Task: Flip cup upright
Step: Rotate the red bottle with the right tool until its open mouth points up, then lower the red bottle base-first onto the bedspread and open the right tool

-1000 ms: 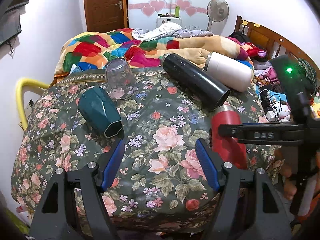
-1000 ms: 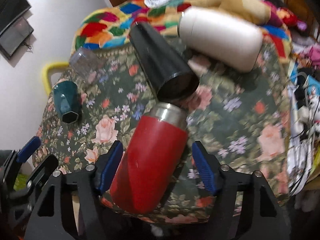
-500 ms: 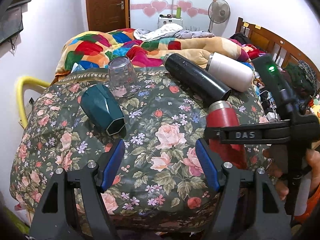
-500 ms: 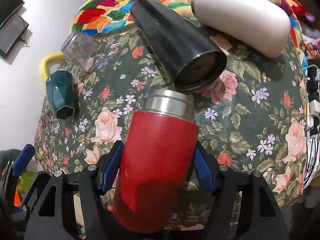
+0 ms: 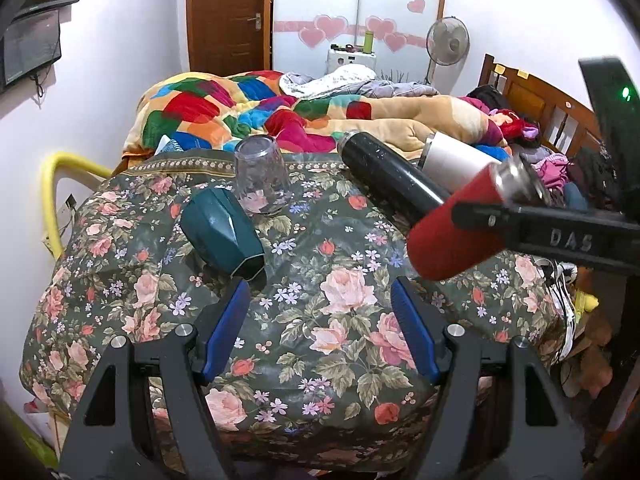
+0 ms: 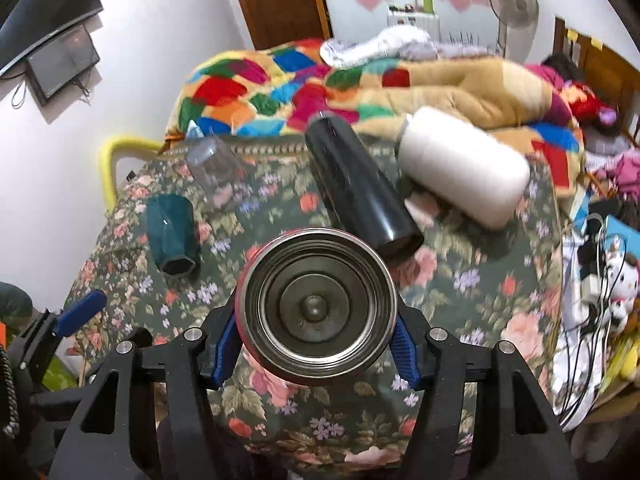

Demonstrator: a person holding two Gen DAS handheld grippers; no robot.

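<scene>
while right claw (image 6: 316, 336) pinches red cup (image 6: 316, 312) mid-flip off the bed (image 5: 320, 320) | left claw (image 5: 320, 320) spread, idle | next: finish rotation, stand it steel mouth up

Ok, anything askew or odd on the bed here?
Yes: the black flask, white flask and teal cup lie on their sides, and the clear glass stands inverted. The right gripper holds the red flask tilted off the floral bedspread.
</scene>
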